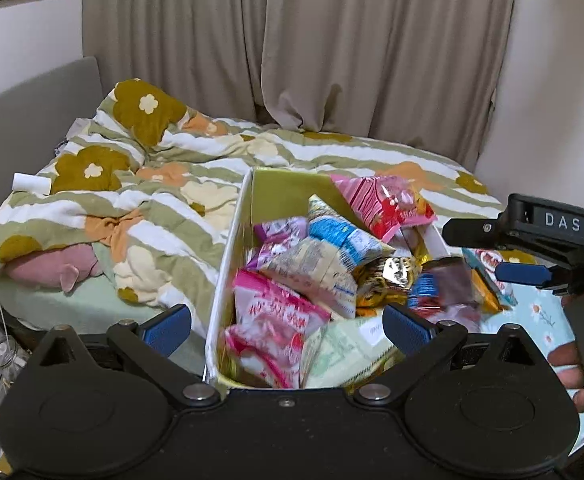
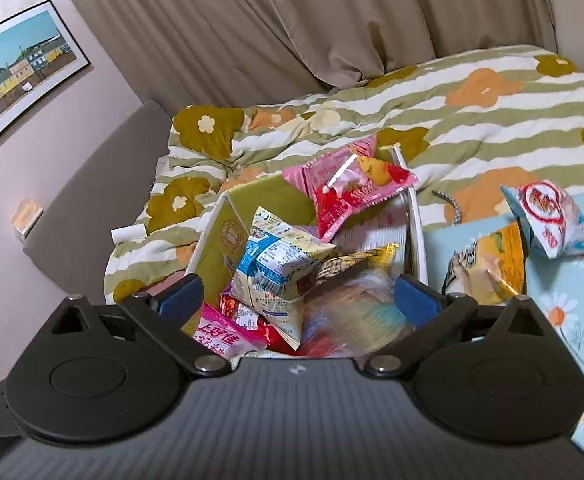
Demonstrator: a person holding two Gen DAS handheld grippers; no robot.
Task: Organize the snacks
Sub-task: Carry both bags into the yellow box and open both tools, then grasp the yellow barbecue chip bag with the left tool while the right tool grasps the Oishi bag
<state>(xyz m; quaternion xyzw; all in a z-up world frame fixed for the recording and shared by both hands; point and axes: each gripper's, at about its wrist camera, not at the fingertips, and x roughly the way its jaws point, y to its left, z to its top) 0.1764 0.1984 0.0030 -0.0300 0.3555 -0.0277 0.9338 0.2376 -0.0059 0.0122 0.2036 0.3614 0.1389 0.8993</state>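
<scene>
A white box with a green-gold lining (image 1: 228, 248) (image 2: 212, 240) stands on the bed, full of snack packets: pink ones (image 1: 268, 320) (image 2: 348, 188), a blue-and-cream one (image 1: 344, 236) (image 2: 280, 264) and a gold one (image 1: 392, 272). A blurred dark red-and-blue packet (image 1: 444, 288) is in the air by the box's right edge, under the right gripper. My left gripper (image 1: 288, 328) is open and empty over the box's near end. My right gripper (image 2: 298, 296) is open and empty above the box; it also shows in the left wrist view (image 1: 524, 272). Two more packets (image 2: 488, 268) (image 2: 552, 220) lie on a light blue floral surface (image 2: 564, 304).
The bed carries a rumpled green-striped floral duvet (image 1: 152, 200) (image 2: 452, 120). A pink plush (image 1: 52, 268) and a small white roll (image 1: 32, 182) lie at its left. Beige curtains (image 1: 292, 40) hang behind. A grey headboard (image 2: 92, 216) and a framed picture (image 2: 20, 72) are on the left wall.
</scene>
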